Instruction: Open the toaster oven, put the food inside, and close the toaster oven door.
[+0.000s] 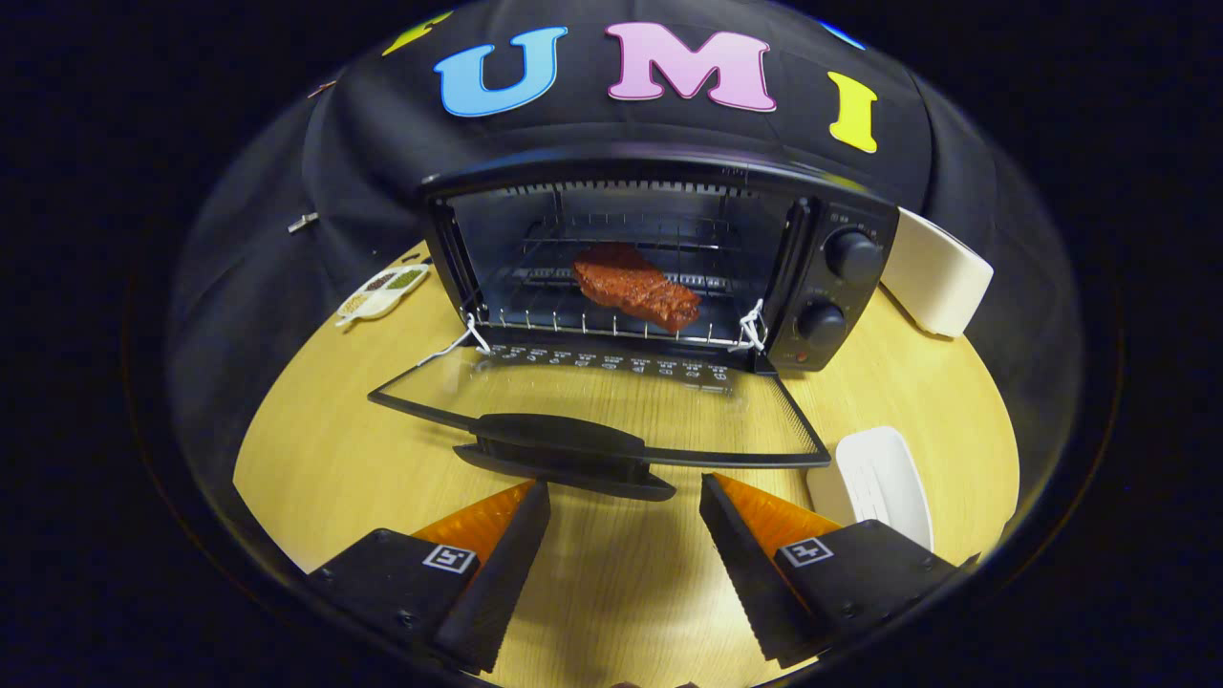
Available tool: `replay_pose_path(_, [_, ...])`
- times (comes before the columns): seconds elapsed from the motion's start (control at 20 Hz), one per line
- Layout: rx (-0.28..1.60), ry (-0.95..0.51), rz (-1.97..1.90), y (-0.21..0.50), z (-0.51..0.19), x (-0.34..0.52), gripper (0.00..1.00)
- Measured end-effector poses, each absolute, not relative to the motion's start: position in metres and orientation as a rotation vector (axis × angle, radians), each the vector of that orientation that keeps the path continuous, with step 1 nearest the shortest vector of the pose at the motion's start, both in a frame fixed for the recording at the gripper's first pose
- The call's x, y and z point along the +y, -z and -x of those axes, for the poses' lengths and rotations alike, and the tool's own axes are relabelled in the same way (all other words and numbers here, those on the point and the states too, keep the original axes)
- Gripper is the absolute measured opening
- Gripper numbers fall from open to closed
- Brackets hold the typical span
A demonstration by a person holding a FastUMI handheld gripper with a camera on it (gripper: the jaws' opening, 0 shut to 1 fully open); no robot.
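The toaster oven (659, 258) stands on the wooden table (315, 459), w/ its back against the black cloth wall. Its glass door (611, 401) is fully open, folded down flat toward the gripper, approx. level w/ the table. The door handle (564, 449) is at the door's front edge, just ahead of the fingertips.

The food (635, 285), a reddish-brown piece like a steak, lies inside the oven on the wire rack (611, 320), near the middle of the rack and a bit toward the knob side. Two black knobs (852, 256) sit one above the other on the oven's control panel, at the right of the opening.

The gripper (626, 492) is spread wide and holds nothing. Bare table shows between its two fingers. The fingertips are near the door handle; I cannot tell if they touch it.

Right of the open door, a white dish (874, 478) lies on the table beside the right finger. A white box-like object (936, 272) stands right of the oven, next to the control panel. Left of the oven, a small white tray w/ seasonings (382, 291) lies near the wall.
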State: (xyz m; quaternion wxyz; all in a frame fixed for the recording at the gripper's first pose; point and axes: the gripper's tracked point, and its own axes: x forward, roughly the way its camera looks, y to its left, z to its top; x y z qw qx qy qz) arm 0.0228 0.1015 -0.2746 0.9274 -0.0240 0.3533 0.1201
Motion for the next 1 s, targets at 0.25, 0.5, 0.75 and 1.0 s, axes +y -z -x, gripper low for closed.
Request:
replay_pose_path(0.25, [0.638,-0.289,0.067,0.223,-0.056,0.106,0.99])
replay_pose_path(0.5, [0.541,-0.282,0.059,0.172,-0.097,0.102,1.0])
replay_pose_path(0.75, [0.389,-0.285,0.069,0.107,-0.092,0.066,1.0])
replay_pose_path(1.0, [0.232,-0.219,0.099,0.037,-0.063,-0.002,1.0])
